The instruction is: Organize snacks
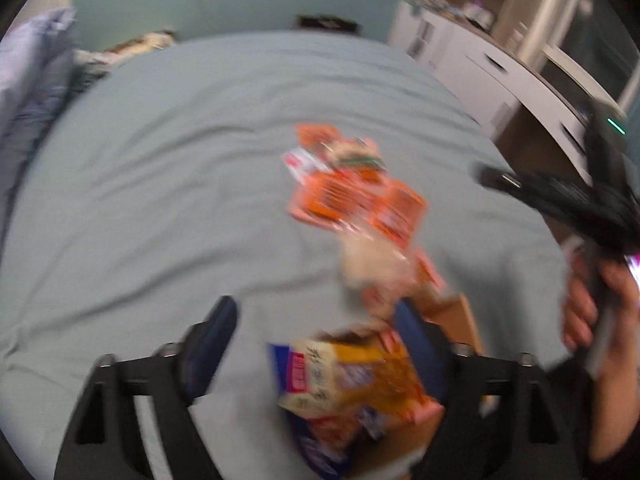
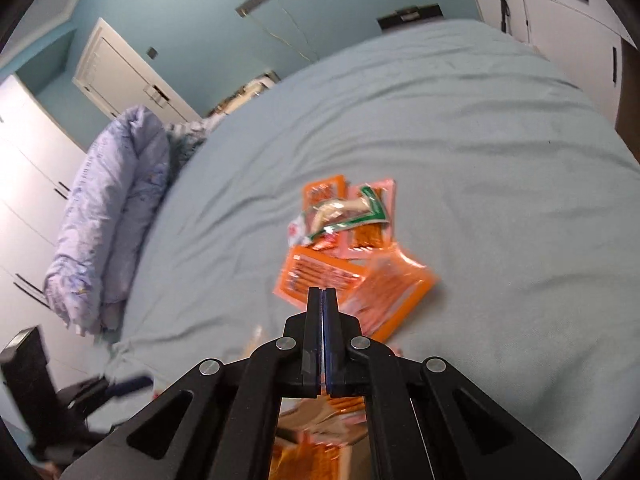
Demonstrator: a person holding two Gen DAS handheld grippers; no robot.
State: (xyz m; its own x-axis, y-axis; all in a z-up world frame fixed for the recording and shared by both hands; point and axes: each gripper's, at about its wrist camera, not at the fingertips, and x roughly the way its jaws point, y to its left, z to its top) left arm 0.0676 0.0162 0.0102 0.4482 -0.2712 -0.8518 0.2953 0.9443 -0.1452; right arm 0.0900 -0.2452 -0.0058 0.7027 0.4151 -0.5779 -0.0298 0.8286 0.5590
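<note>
The left claw (image 1: 316, 332) was spread wide above the bed (image 1: 160, 160), with nothing between its fingers. A yellow-and-blue snack bag (image 1: 352, 388) sat atop a cardboard box (image 1: 460, 320) at the bed's near edge, just beside the right finger; the blur hid whether they touched. The right claw (image 2: 323, 300) was pressed fully together and empty. Beyond its tips, a loose pile of orange snack packets (image 2: 344, 256) lay near the middle of the bed, one green-edged packet (image 2: 348, 212) on top.
</note>
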